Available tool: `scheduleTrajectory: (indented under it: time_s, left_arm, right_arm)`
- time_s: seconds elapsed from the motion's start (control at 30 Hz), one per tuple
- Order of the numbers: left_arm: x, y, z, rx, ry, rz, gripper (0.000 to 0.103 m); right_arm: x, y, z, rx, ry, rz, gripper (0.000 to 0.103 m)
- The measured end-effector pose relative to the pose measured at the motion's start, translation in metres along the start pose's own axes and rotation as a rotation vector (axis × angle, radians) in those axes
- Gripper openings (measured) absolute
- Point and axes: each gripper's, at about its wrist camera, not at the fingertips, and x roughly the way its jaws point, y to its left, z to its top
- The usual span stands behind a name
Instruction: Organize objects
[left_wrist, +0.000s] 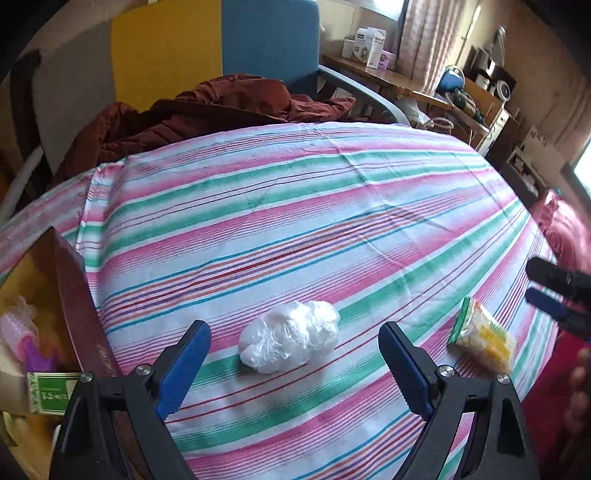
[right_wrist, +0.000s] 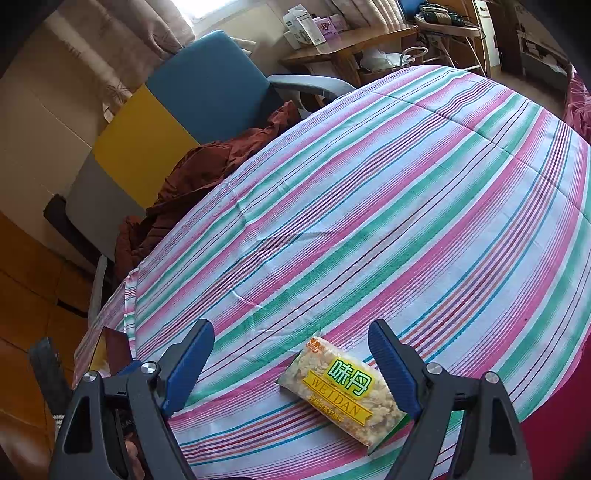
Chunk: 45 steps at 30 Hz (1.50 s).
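A crumpled white plastic bag (left_wrist: 289, 341) lies on the striped tablecloth (left_wrist: 295, 206). My left gripper (left_wrist: 293, 363) is open and the bag sits between its blue fingertips, a little ahead. A snack packet (right_wrist: 345, 387) with a green and yellow "WEIDAN" label lies on the cloth (right_wrist: 369, 206) between the open fingers of my right gripper (right_wrist: 291, 365), closer to the right finger. The packet also shows in the left wrist view (left_wrist: 482, 338), with the right gripper (left_wrist: 554, 295) just beyond it at the right edge.
An open box (left_wrist: 62, 306) at the table's left edge holds a green packet (left_wrist: 51, 393) and pink and purple items (left_wrist: 22, 328). A rust-brown jacket (left_wrist: 207, 110) lies on the chair behind the table. A wooden desk (left_wrist: 399, 79) with boxes stands at the back.
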Motion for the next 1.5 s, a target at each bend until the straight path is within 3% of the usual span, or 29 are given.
scheduleTrajectory:
  time_s: [0.1, 0.4, 0.5, 0.57, 0.73, 0.83, 1.03, 1.2, 1.37, 1.5]
  left_arm:
    - [0.001, 0.007, 0.002, -0.035, 0.007, -0.017, 0.093]
    - [0.033, -0.005, 0.009, 0.009, 0.068, 0.041, 0.089]
    - [0.049, -0.012, 0.007, 0.049, 0.112, 0.08, 0.065]
    - [0.048, -0.019, 0.003, 0.105, 0.073, 0.117, 0.05]
    - [0.044, -0.02, -0.005, 0.09, 0.059, 0.11, 0.048]
    - [0.035, -0.025, -0.014, 0.073, 0.06, 0.068, 0.047]
    - [0.023, -0.055, -0.049, 0.164, 0.026, 0.067, 0.047]
    - [0.019, -0.051, -0.056, 0.181, -0.006, 0.053, 0.048]
    - [0.018, -0.049, -0.059, 0.197, -0.028, 0.051, 0.048]
    - [0.017, -0.048, -0.061, 0.198, -0.039, 0.043, 0.048]
  right_arm:
    - [0.0, -0.001, 0.001, 0.005, 0.0, 0.01, 0.087]
    - [-0.002, -0.004, 0.001, 0.019, 0.001, 0.031, 0.087]
    - [-0.002, -0.004, 0.001, 0.018, 0.001, 0.03, 0.087]
    - [-0.002, -0.004, 0.001, 0.018, 0.001, 0.029, 0.087]
    - [-0.001, -0.004, 0.0, 0.013, 0.001, 0.022, 0.087]
    - [-0.001, -0.005, -0.001, 0.018, 0.003, 0.022, 0.087]
    - [0.0, -0.005, 0.0, 0.026, 0.007, 0.013, 0.087]
    - [0.002, -0.007, -0.001, 0.031, 0.02, -0.003, 0.087]
    - [0.021, 0.002, 0.001, -0.039, 0.18, -0.031, 0.087]
    - [0.039, 0.026, -0.001, -0.295, 0.311, -0.24, 0.087]
